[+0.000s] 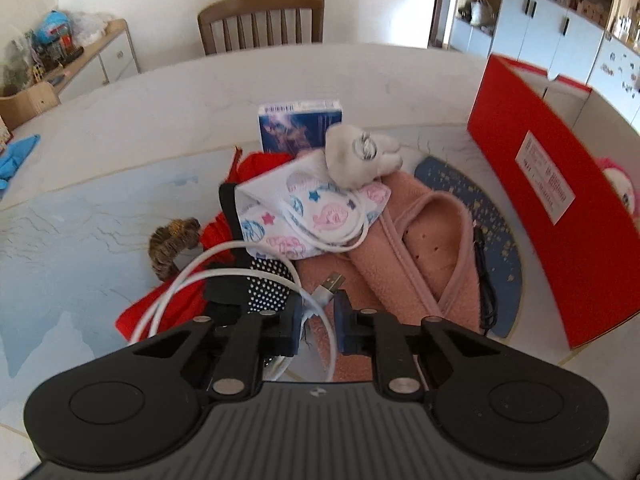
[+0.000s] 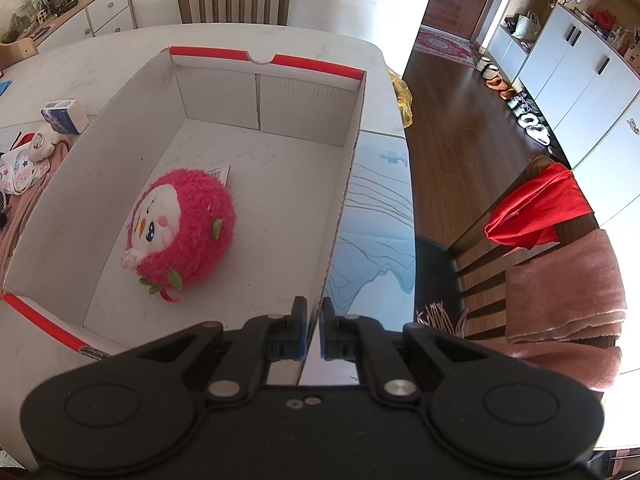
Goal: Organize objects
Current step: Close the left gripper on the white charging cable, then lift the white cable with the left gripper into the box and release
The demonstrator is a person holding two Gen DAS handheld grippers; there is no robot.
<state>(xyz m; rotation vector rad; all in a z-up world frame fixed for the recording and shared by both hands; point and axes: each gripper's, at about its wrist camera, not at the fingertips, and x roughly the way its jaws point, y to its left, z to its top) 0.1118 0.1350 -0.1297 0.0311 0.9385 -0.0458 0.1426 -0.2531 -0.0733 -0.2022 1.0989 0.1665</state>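
A heap lies on the table in the left wrist view: a white USB cable point(image 1: 224, 276), a pink fleece slipper point(image 1: 420, 248), a printed child's face mask point(image 1: 308, 208), a white plush tooth point(image 1: 360, 152), a blue box point(image 1: 298, 126), red cloth point(image 1: 176, 304) and a brown hair claw point(image 1: 170, 244). My left gripper point(image 1: 318, 322) is open, its pads either side of a loop of the cable. My right gripper point(image 2: 314, 330) is shut on the right wall of the red cardboard box point(image 2: 344, 184). A pink plush toy point(image 2: 180, 224) lies inside the box.
The red box point(image 1: 540, 216) stands right of the heap. A blue oval mat point(image 1: 496, 216) lies under the slipper. A wooden chair point(image 1: 260, 20) stands behind the table. Another chair with red cloth point(image 2: 536, 208) and a pink blanket stands at the right.
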